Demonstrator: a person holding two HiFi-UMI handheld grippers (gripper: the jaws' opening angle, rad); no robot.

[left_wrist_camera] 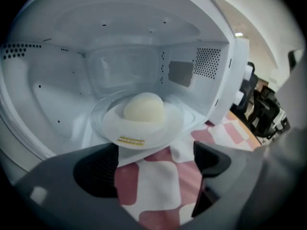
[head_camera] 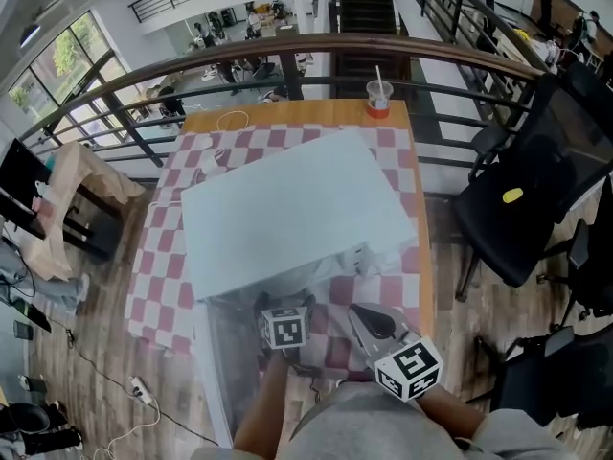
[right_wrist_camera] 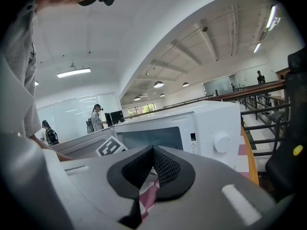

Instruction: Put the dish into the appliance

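The white microwave (head_camera: 287, 209) stands on the checked tablecloth with its door (head_camera: 222, 362) swung open to the left. Inside, in the left gripper view, a white plate (left_wrist_camera: 144, 123) carrying a pale round bun (left_wrist_camera: 144, 107) rests on the glass turntable (left_wrist_camera: 98, 116). My left gripper (left_wrist_camera: 152, 163) is open just in front of the cavity's mouth. Its jaws are wide apart, with only tablecloth between them and the plate lying beyond the fingertips. My right gripper (right_wrist_camera: 153, 164) is shut on nothing, off to the right of the microwave's front (right_wrist_camera: 206, 128), near the table's front edge (head_camera: 359, 314).
A clear cup with a straw (head_camera: 379, 99) stands at the table's far edge. A black chair (head_camera: 527, 195) is close to the table's right side. A dark railing (head_camera: 287, 56) runs behind the table. A cardboard box (head_camera: 81, 199) sits at the left.
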